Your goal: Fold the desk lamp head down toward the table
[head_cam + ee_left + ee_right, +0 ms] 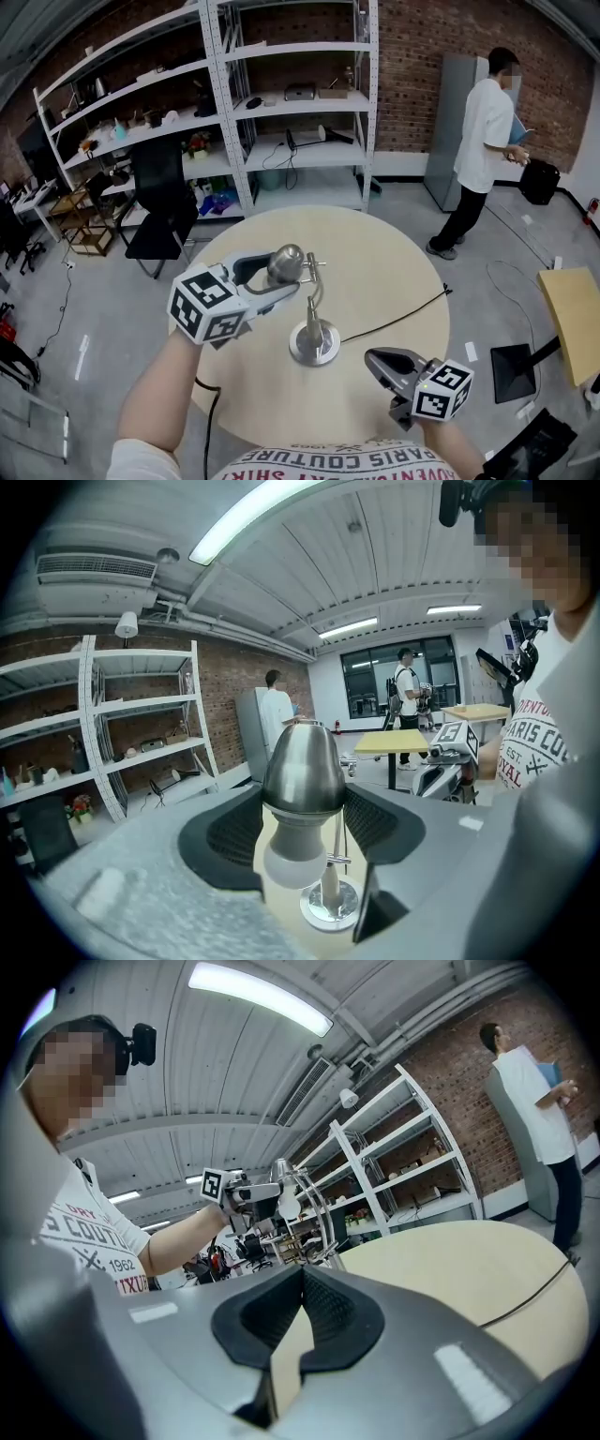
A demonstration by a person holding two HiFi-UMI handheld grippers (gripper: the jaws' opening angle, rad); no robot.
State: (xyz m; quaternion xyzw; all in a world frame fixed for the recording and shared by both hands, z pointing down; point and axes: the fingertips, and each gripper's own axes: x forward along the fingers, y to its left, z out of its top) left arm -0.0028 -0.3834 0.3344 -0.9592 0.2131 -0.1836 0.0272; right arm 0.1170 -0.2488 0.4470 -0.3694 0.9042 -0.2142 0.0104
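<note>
Cut off by the lower edge of the head view, a printed shirt [347, 461] is showing only its top line of lettering. Two grippers are showing, each carrying one marker cube [208, 305] patterned in black and white squares.

At centre left, the left gripper [285, 273] is pinching the lamp head [287, 260], a smooth brushed-metal dome, between its dark ribbed pads. Its own view is showing the dome filling the gap from pad to pad, with one white rounded bulb [292, 862] poking out below.

At lower right, the right gripper [373, 360] is hovering apart from the lamp, its jaws pressed together at the tips and holding nothing.

One desk lamp is standing near the middle of the round, pale wooden tabletop [384, 248] on a polished disc base [314, 347]. Its thin metal stem [312, 305] is proving hard to trace near the joint.

One black cable [403, 312] is trailing right from the base and dropping over the tabletop rim, its far end hidden.
</note>
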